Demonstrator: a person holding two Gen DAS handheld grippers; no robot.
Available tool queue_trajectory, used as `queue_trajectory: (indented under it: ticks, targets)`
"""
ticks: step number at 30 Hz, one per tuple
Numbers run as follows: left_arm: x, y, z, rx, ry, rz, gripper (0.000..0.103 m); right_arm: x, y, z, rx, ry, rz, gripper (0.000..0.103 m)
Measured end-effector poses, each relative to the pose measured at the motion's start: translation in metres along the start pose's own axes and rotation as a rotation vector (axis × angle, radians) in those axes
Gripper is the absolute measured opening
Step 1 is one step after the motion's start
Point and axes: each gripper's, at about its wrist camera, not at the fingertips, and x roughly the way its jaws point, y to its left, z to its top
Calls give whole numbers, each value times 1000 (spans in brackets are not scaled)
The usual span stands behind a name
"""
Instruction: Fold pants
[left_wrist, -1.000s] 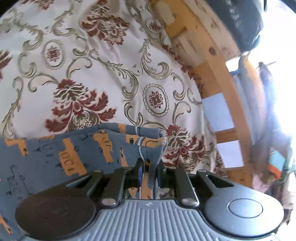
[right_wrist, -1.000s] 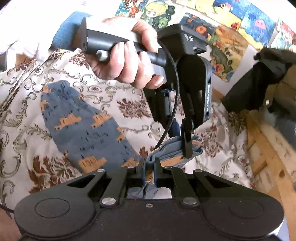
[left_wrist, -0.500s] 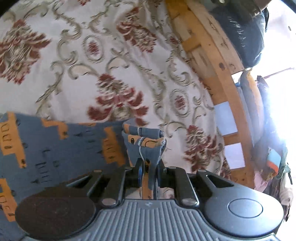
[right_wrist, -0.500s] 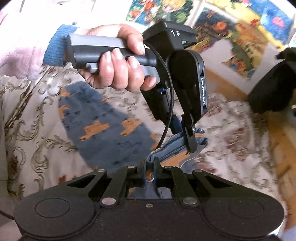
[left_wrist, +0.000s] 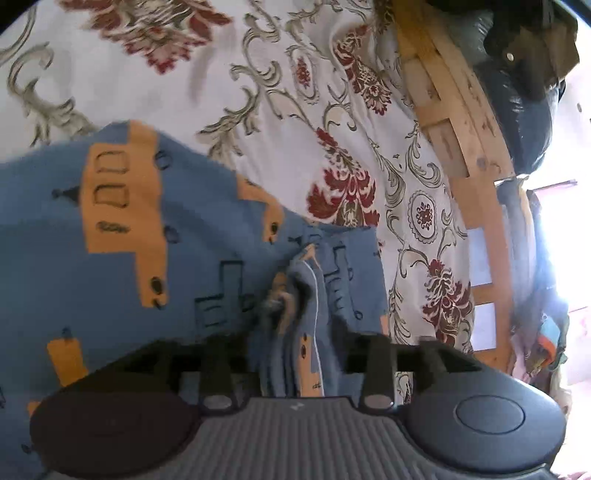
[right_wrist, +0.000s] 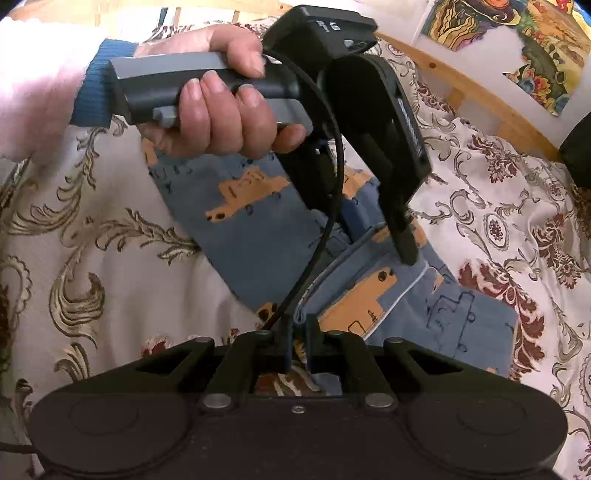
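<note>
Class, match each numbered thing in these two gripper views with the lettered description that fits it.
Column one:
1. pants
2. bedspread
3. left gripper
4. right gripper

Column two:
a. fingers shut on a fabric edge
b. cream with red flowers and scrolls
c. blue with orange vehicles
d. fingers spread apart, cloth lying between them

Pairs: 1-c, 2-b, 3-d, 4-a.

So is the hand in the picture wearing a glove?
No, the hand gripping the grey handle is bare, with fingernails showing and only a blue cuff at the wrist.
</note>
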Motion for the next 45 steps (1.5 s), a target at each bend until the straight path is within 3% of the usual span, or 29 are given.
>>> queue_trajectory:
  ticks: [5,7,9,11,15,19,24,31,34,36,38,40,45]
  targets:
    - [1,1,0,7,-11,5,49,3,2,-1,6,-2,-9,7]
    - [3,3,1,-14,-13,22,41,3,5,-3,-8,-7,-26,7]
    - [3,5,1,-21,-13,32,37,3,9,-6,-35,-11,-48,13]
    - [2,6,0,-28,-15,27,37,1,15,-9,-64,-11,-64,27]
    - [1,9,0,-35,-11,20,37,-5,20,-11,-89,-30,-124,31]
    - [2,11,0,-52,-11,12,37,-2,19,-10,-95,-31,-173,53]
    - [3,14,0,-71,-11,8,34,-3,16,-9,-98,-46,-187,54]
    - [4,15,1,-78,-9,2,34,-8,18,-9,-99,-65,-201,69]
    - [5,16,2,-91,-8,-1,34,1,12,-6,-68,-48,-177,67]
    - [5,17,3,-100,-10,0,34,6,7,-4,-41,-44,-153,55]
    - [6,16,4,-105,-11,10,34,9,2,-3,1,-33,-124,35]
    - [8,14,4,-96,-11,29,26,11,-2,-4,46,-18,-97,28]
    - [9,10,3,-91,-13,56,18,9,-10,-4,102,-35,-77,13]
